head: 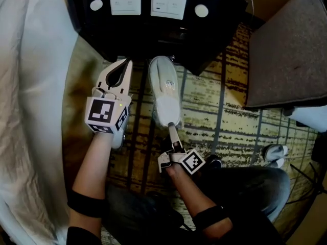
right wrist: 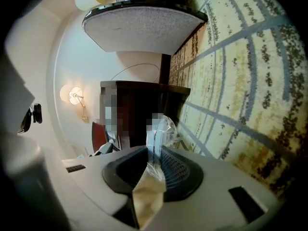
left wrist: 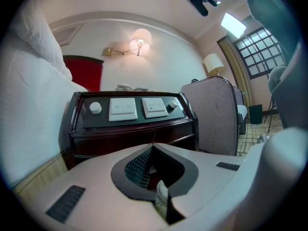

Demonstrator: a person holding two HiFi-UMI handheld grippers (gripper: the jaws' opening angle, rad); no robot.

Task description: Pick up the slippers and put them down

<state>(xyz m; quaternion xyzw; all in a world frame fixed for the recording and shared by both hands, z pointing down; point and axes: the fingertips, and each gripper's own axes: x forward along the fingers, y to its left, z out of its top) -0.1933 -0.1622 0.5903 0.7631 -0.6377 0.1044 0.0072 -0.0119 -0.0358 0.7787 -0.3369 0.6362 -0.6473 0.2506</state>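
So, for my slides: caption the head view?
Right gripper pinches a white slipper by its end, before a dark nightstand; left gripper shut.

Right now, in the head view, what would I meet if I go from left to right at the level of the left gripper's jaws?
white bedding → left gripper → slipper → patterned carpet → grey padded seat

Right tongs (head: 172, 130) pinch heel of white slipper (head: 164, 86) (toe toward dark nightstand (head: 219, 29)); left tongs (head: 122, 65) closed, just beside it.
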